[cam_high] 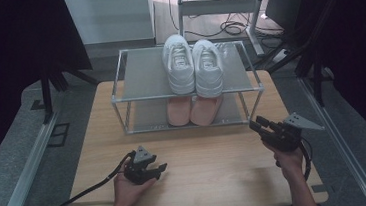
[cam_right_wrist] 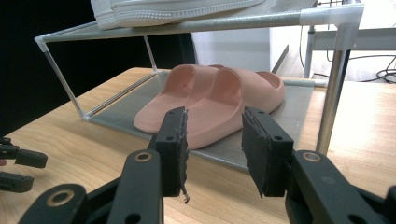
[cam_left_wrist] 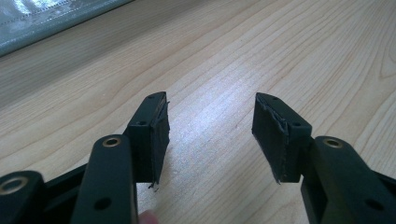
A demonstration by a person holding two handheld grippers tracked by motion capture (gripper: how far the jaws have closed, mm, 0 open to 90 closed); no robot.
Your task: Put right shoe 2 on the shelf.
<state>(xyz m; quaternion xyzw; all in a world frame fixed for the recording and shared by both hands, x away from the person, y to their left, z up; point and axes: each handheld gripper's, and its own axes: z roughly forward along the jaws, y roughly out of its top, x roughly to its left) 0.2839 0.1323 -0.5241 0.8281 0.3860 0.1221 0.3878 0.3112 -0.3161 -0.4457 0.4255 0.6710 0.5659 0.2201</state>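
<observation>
A two-tier metal shoe rack (cam_high: 139,81) stands at the back of the wooden table (cam_high: 212,175). A pair of white sneakers (cam_high: 193,67) sits on its top shelf. Below them, a pair of pink slides (cam_high: 194,109) rests on the bottom shelf. My right gripper (cam_high: 255,124) hovers by the rack's front right corner, aimed at the slides (cam_right_wrist: 219,98). It (cam_right_wrist: 215,114) is open, with nothing between its pads. My left gripper (cam_high: 159,170) lies low over the table's front left. It (cam_left_wrist: 211,98) is open over bare wood.
The rack's right front post (cam_right_wrist: 334,93) stands close to the right gripper. The left gripper's jaws (cam_right_wrist: 18,168) show far off at the left edge of the right gripper view. Cables and a desk frame (cam_high: 223,9) lie on the floor behind the table.
</observation>
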